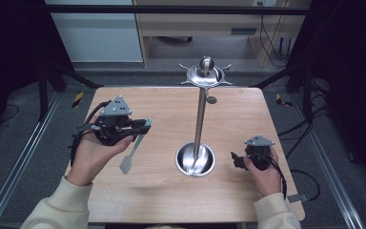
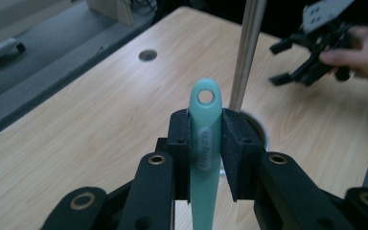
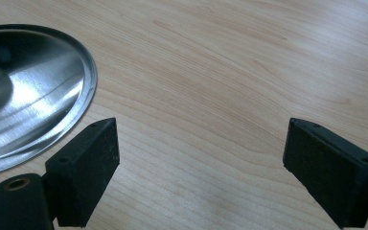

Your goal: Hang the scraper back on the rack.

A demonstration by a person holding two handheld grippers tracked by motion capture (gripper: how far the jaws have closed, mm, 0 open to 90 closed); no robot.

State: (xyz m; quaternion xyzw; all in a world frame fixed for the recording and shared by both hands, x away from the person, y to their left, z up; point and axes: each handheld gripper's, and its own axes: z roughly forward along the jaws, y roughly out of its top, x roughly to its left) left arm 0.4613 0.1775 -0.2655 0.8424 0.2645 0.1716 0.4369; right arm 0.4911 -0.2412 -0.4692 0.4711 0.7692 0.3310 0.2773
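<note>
- The steel stand [image 1: 199,119] rises from the middle of the wooden table [image 1: 162,191]; its dish-shaped round base [image 1: 195,160] holds only the foot of the pole, and the spiked ring at its top [image 1: 205,75] carries nothing on its hooks.
- Your left gripper [image 1: 140,126] is clamped on a mint-green spatula [image 1: 136,145], its two black pads pressed flat against either side of the handle.
- In the left gripper view, the spatula's handle [image 2: 205,139] runs straight up between your fingers [image 2: 179,143], and its end with the hanging hole stands clear above the pad tips.
- Seen from the high view, the blade end hangs out past the underside of your fingers, slanting down towards the table; whether it touches the wood cannot be told.
- The stand's pole sits just beyond your left fingertips, slightly to their right.
- Your right gripper [image 1: 238,160] holds nothing: its jaws stand wide apart over bare wood.
- The base's rim [image 3: 88,91] lies just beyond your right gripper's left finger [image 3: 84,177], apart from it.
</note>
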